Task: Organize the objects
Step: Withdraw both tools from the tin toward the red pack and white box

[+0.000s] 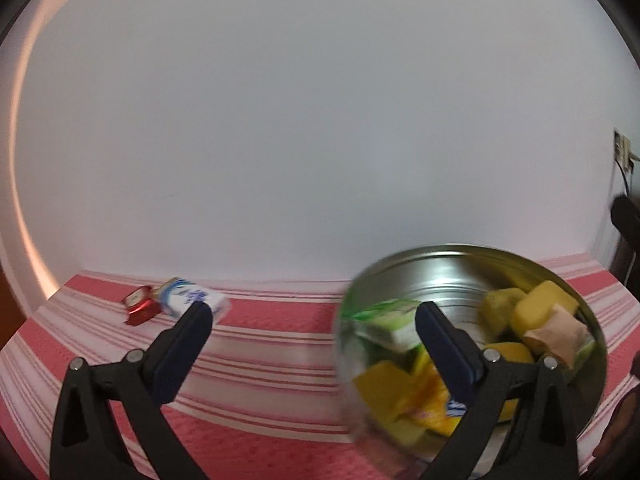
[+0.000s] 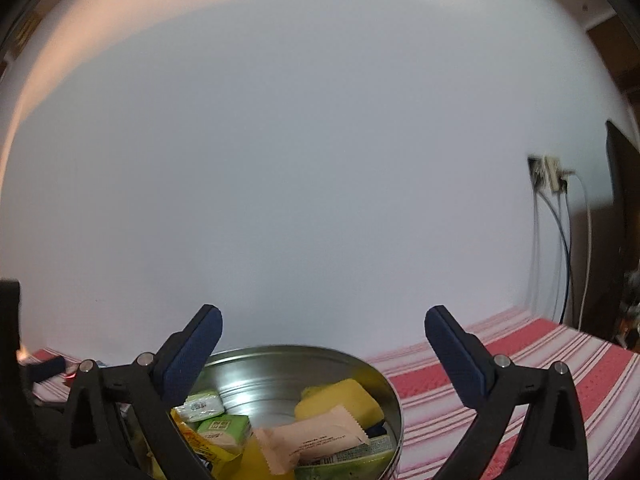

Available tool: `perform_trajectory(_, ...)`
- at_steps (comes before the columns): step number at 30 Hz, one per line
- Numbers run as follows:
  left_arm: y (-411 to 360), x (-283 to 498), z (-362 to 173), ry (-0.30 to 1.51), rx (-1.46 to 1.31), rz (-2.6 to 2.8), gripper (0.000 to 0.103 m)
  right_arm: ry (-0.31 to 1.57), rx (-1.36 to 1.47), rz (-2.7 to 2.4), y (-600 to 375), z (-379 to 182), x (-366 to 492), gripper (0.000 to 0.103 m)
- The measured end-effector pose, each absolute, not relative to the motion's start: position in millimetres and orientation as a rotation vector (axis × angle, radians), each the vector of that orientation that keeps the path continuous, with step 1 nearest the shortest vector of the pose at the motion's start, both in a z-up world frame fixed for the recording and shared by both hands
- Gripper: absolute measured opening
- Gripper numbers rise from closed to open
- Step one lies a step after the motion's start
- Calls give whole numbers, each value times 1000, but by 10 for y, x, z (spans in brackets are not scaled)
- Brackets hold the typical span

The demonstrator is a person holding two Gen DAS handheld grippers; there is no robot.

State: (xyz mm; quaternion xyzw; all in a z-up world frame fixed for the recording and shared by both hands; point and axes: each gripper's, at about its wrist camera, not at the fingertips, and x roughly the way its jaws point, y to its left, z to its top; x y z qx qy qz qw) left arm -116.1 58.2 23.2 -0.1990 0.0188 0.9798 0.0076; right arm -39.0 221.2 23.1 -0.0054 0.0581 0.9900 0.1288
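Observation:
A round metal tin [image 1: 448, 276] holds several wrapped snacks, yellow, green and beige; it also shows in the right wrist view [image 2: 304, 364]. A white-and-blue packet [image 1: 188, 298] and a small red packet [image 1: 138, 304] lie on the red striped cloth [image 1: 280, 312] at the far left by the wall. My left gripper [image 1: 314, 320] is open and empty, its right finger over the tin, its left fingertip near the white-and-blue packet. My right gripper [image 2: 320, 332] is open and empty, above the tin's far rim.
A white wall stands close behind the table. A wall socket [image 2: 550, 174] with hanging cables sits at the right, with dark furniture [image 2: 622, 208] beyond. The striped cloth [image 2: 520, 360] continues to the right of the tin.

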Motion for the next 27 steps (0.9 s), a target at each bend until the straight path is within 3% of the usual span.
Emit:
perform_trajectory(14, 218, -943, 153, 149, -438, 3233, 103, 290, -86, 2944, 2209, 128, -148, 103)
perform_trajectory(19, 95, -910, 156, 54, -479, 3205, 103, 338, -105, 2933, 2135, 264, -83, 103)
perform_trajectory(23, -30, -912, 142, -16, -502, 3186, 103, 293, -80, 2947, 2020, 209, -31, 103)
perform_trajectory(27, -190, -956, 133, 29, -517, 3212, 103, 186, -79, 2989, 1779, 200, -52, 103)
